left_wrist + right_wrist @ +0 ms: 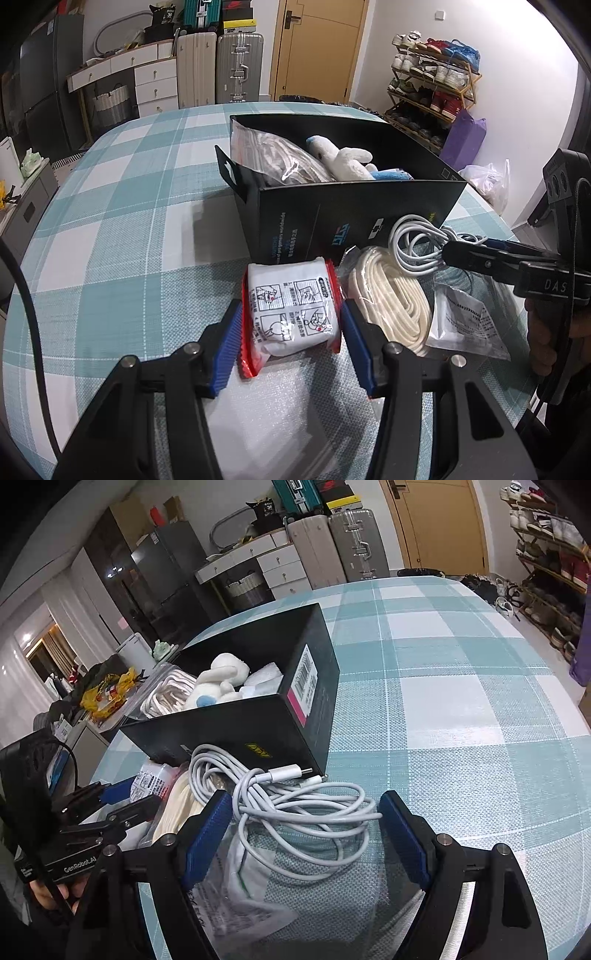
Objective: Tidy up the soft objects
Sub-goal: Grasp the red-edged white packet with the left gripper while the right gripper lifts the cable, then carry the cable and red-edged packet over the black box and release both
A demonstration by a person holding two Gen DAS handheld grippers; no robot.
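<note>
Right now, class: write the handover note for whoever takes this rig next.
Left gripper: jaws around the white packet, seemingly touching; still on the table.
Right gripper: open around the cable.
Done: plush toy and bagged rope are in the box.
Left: packet, cable, white rope coil and flat bag, all in front of the box.

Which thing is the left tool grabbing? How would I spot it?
Find the black box on the checked tablecloth. In front of it, between the left tool's blue pads, sits a white packet. Unlike the neighbouring cream rope coil, it has red edges and printed instruction drawings.
</note>
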